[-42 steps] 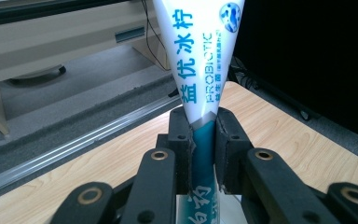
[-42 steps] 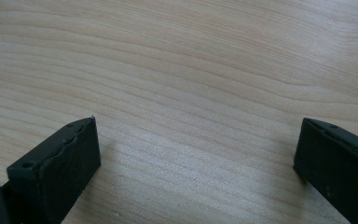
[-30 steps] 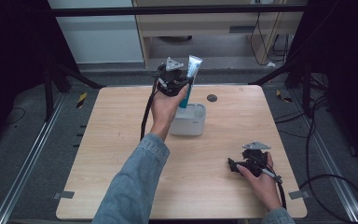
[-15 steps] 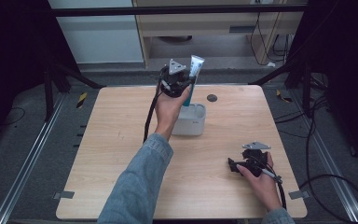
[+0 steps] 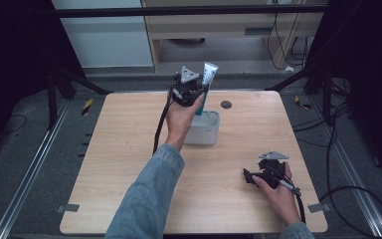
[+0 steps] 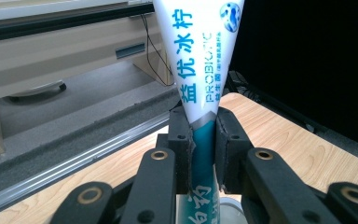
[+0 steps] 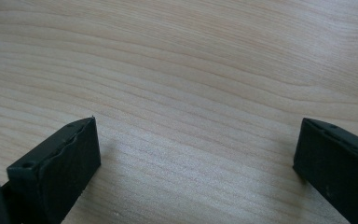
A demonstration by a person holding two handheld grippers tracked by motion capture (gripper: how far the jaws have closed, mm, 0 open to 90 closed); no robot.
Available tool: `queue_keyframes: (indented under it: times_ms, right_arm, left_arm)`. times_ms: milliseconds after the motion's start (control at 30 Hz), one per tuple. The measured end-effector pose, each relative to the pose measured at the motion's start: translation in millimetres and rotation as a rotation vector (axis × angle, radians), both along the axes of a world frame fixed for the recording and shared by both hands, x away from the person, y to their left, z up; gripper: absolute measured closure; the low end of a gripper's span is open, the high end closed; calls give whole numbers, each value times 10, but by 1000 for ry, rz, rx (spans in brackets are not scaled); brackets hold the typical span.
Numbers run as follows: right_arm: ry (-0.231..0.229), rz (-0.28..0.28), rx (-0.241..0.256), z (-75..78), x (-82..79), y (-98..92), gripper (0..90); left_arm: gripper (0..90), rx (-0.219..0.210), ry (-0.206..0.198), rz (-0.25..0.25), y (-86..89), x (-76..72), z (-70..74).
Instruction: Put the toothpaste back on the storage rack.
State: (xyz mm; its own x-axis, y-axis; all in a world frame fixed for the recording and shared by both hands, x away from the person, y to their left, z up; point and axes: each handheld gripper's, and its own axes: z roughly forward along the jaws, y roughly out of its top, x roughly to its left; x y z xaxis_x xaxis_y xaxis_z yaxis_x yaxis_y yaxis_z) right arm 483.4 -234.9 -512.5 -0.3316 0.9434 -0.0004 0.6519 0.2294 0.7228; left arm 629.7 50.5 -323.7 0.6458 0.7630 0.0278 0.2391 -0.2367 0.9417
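High view: one wooden table (image 5: pixel 129 164), two grippers, one tube, one white bin and one small dark disc. Nearest, at the near right of the table, the right gripper (image 5: pixel 251 178) lies low on the wood in the person's right hand (image 5: pixel 278 191), pointing left. In the right gripper view its two jaws stand wide apart with bare table between them and nothing held.

Farther off, just past the middle of the table, stands the bin (image 5: pixel 206 130), a white open-topped box. The person's left arm, in a denim sleeve (image 5: pixel 146 199), reaches from the near edge up over it. What lies in the bin cannot be told.

Above the bin's far left side the left gripper (image 5: pixel 199 92) is clamped on the tube (image 5: pixel 208 74). The tube stands nearly upright, its flat white crimped end up and its teal lower part going down toward the bin. In the left gripper view the jaws press the tube (image 6: pixel 200 88) from both sides, where white turns to teal.

Farthest, right of the bin, the disc (image 5: pixel 226 104) lies on the table.
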Motion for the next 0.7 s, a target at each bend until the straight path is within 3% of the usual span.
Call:
queue_keyframes:
  times_ms: [267, 433, 700]
  right_arm:
    - [0, -1, 2, 1, -1, 2, 8]
    - [-1, 0, 2, 1, -1, 2, 8]
    - [-1, 1, 2, 0, 0, 2, 8]
  left_arm:
    - [782, 18, -4, -10, -2, 18, -83]
    - [782, -2, 9, -11, 21, 32, -188]
    - [782, 21, 8, -17, 28, 26, -328]
